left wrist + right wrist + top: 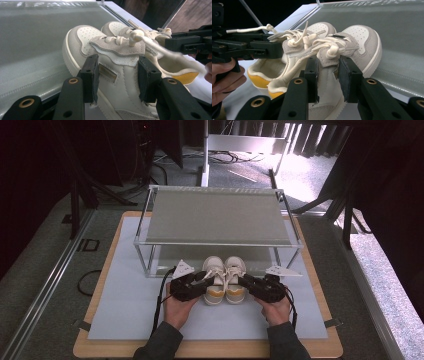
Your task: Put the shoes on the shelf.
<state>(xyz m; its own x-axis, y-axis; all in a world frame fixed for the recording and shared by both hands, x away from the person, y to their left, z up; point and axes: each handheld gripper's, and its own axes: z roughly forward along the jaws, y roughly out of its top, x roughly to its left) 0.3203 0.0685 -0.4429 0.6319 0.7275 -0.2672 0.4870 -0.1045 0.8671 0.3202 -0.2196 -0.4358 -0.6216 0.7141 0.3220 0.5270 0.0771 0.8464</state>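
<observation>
**Mia:** Where are the shoes?

**Sam:** Both little sneakers sit side by side on the grey mat [125, 310], near the middle of the table's front half. Their toes poke under the front edge of the metal shoe rack [215, 215]. The left gripper [206, 278] squeezes the left sneaker [214, 281] on its side, and the right gripper [245, 280] squeezes the right sneaker [235, 280] the same way.

**Mia:** Do they hold tight?

**Sam:** The pads press on the soft sides, close up in the left gripper view [117, 75] and in the right gripper view [328, 72]. I think the sides could squash in, and a sneaker might slip out.

**Mia:** What else could go wrong?

**Sam:** The laces [299, 37] hang loose. One lies across the other gripper. It may snag and tug a sneaker crooked.

**Mia:** And the rack?

**Sam:** The toes are right by its low shelf edge. If the hands push too low, the toes may bump it. If one hand goes faster, the pair could end up uneven.
</observation>
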